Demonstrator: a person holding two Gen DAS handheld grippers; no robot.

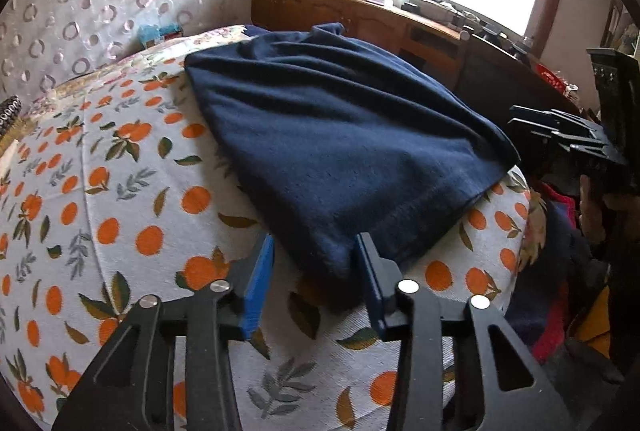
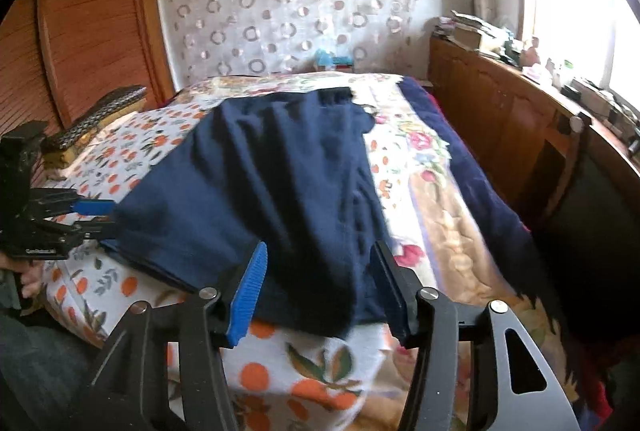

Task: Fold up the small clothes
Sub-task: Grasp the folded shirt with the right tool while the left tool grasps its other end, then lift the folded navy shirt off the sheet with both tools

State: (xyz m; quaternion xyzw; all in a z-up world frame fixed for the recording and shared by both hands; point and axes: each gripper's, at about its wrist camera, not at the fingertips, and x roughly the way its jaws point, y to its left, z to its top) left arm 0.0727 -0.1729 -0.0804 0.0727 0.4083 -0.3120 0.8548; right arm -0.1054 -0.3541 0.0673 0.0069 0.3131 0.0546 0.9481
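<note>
A dark navy garment (image 1: 340, 135) lies spread and wrinkled on the orange-print bedcover (image 1: 132, 215). Its near corner sits between the blue-padded fingers of my left gripper (image 1: 314, 251). The right pad touches the cloth, while a small gap shows at the left pad. In the right wrist view the garment (image 2: 260, 183) hangs over the bed's front edge between the fingers of my right gripper (image 2: 320, 255), whose jaws stand wide and do not press it. The left gripper (image 2: 102, 217) reaches the garment's left corner there. The right gripper (image 1: 516, 119) shows at the garment's right corner.
A floral blanket (image 2: 424, 167) with a dark blue border covers the bed's right side. A wooden cabinet (image 2: 500, 103) loaded with clutter runs under the bright window. A pile of coloured clothes (image 1: 560, 271) lies beside the bed. A wooden wardrobe (image 2: 92, 11) stands at the left.
</note>
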